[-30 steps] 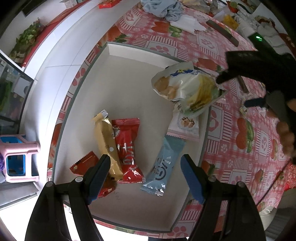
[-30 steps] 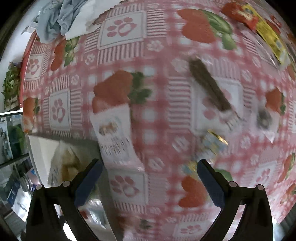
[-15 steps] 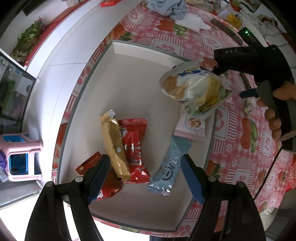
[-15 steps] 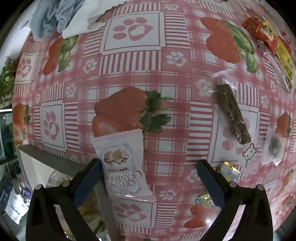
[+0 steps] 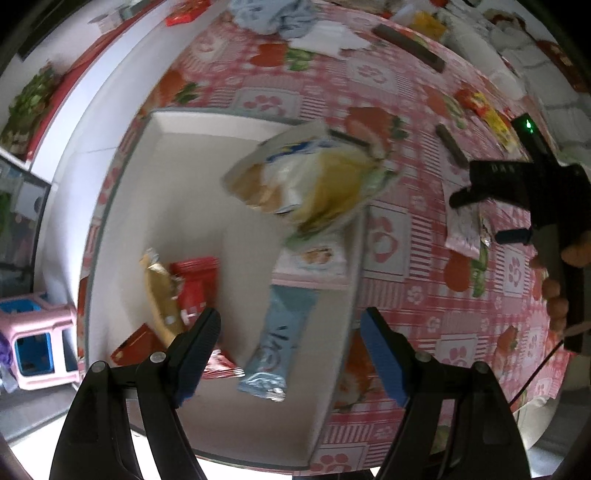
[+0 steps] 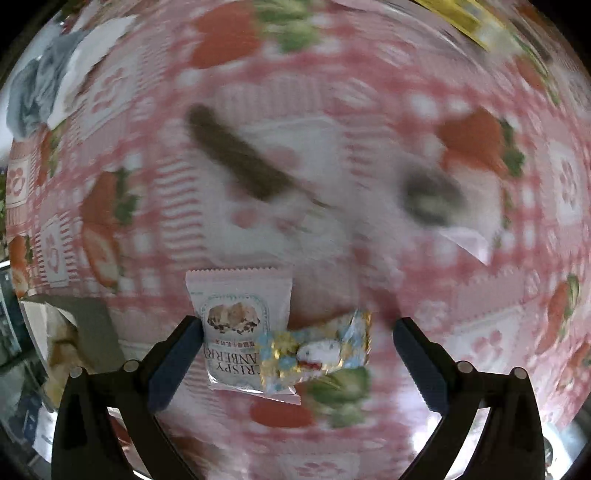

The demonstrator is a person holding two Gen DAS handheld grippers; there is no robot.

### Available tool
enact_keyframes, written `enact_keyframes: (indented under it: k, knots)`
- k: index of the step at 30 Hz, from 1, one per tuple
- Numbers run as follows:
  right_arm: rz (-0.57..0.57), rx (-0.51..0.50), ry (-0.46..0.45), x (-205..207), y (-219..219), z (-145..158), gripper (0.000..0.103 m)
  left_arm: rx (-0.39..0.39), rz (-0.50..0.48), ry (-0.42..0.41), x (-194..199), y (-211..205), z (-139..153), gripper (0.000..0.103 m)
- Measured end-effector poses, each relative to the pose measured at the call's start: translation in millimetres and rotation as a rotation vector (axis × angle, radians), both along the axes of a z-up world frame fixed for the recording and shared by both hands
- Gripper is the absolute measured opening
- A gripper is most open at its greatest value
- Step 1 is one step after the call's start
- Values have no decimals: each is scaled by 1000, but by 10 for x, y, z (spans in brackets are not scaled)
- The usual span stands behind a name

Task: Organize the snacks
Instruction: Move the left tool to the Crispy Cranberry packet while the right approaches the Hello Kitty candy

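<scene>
My left gripper (image 5: 291, 325) hangs open above a white tray (image 5: 177, 166), empty. In the tray lie a big chip bag (image 5: 306, 184), a pink-white packet (image 5: 314, 258), a light blue packet (image 5: 275, 347), a red packet (image 5: 195, 284), a gold bar (image 5: 162, 299) and a small red packet (image 5: 136, 343). To the tray's right a hand holds my right gripper (image 6: 297, 328) low over the tablecloth, open. Between its fingers lie a white cranberry crisp packet (image 6: 236, 325) and a foil candy (image 6: 317, 350) overlapping it. The left fingertip (image 6: 192, 328) is at the packet's edge.
A brown bar (image 6: 236, 162) and a small dark wrapped piece (image 6: 432, 199) lie on the strawberry tablecloth (image 6: 480, 295) beyond the right gripper. The tray's corner (image 6: 85, 321) is at its left. Cloths (image 5: 273, 14), wrappers and a dark stick (image 5: 406, 44) crowd the far table. A pink stool (image 5: 37, 343) stands on the floor.
The right gripper came down and sideways; the cranberry packet and foil candy now lie together between its fingers. The left gripper shifted toward the tray's right rim, still open.
</scene>
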State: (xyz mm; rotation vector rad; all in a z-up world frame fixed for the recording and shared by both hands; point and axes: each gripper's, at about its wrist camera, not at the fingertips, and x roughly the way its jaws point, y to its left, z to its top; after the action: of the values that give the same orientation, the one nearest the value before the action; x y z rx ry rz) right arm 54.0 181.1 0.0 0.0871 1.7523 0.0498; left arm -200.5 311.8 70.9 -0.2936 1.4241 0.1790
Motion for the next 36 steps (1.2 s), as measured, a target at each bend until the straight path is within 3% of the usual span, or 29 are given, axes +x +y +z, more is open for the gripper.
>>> enact_keyframes:
  k: [4,8,12,17,21,26,29,32,36]
  knots:
    - [0,7,16,-102,-200,-10,103,-8,-59,2,108,-202,5,81]
    - [-31,67,-76,-142,-442,172,103,-11,-118,-3,202,-424,22,81]
    - [-71,32,-111,-94,-687,261,103,-13,-150,3,269,-578,8,81]
    - [-51,-36,-74,28,-774,71,103,-10,-159,14,278,-686,10,81]
    - [-34,1,-10,-53,-837,-181,103,-6,-153,24,250,-719,-5,81]
    - [35,48,-16,-15,-556,-227,103,2,-147,37,252,-753,-20,81]
    - [-36,37,-47,69,-695,-174,103,7,-146,31,263,-768,-2,81]
    - [-110,57,11,197,-896,-348,103,5,-148,34,279,-796,-1,81]
    - [0,4,9,262,-939,-393,103,-15,-147,40,331,-871,-8,81]
